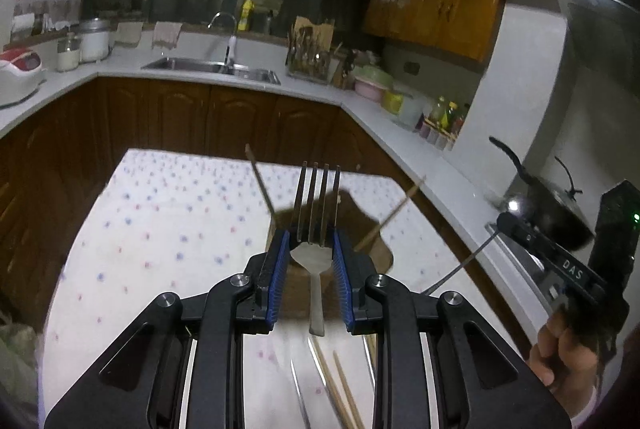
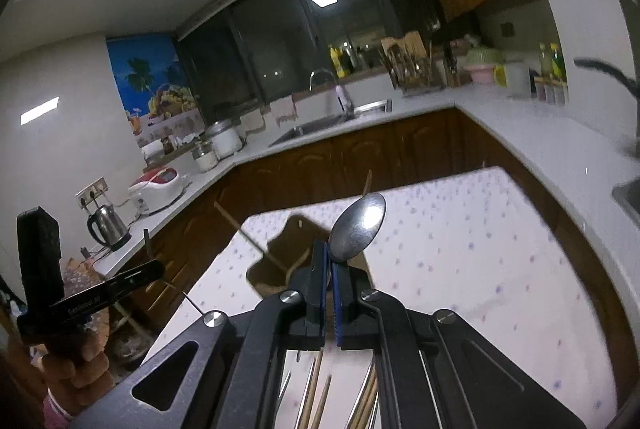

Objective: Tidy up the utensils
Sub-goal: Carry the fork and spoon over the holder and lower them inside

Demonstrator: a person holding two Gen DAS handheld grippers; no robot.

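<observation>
Chopsticks (image 1: 334, 385) lie closest of all, under the left tongs (image 1: 311, 241), loose on the dotted cloth (image 1: 160, 229) beside another metal piece whose kind I can't make out. Same heap shows below the right tongs (image 2: 329, 257), a jumble of wooden sticks and steel handles waiting to be sorted.

Up a level now: left tongs are clamped on a fork (image 1: 316, 213), the blue pads pinching it at the shoulder just under the tines, prongs pointing forward and away, handle hanging back toward the camera between the arms. Gripped there, I'd say, so the handle end stays free to drop into a holder first.

Right tongs are squeezed nearly together on a spoon (image 2: 358, 229), caught at the neck, bowl standing up ahead of the tips and tilted a touch right. Both pieces are lifted off the surface, carried high, one per hand.

Just beyond both sets of tips sits a brown holder (image 1: 360, 229), dark and open-topped on the cloth, with two chopsticks leaning out of it, one left, one right. That looks like the destination: fork straight ahead of it, spoon (image 1: 460, 267) coming in from the right.

Farther off, well clear, the kitchen surface (image 1: 400, 133) wraps round with a sink (image 1: 212, 67) and a rack (image 1: 310, 61) of other cutlery.
</observation>
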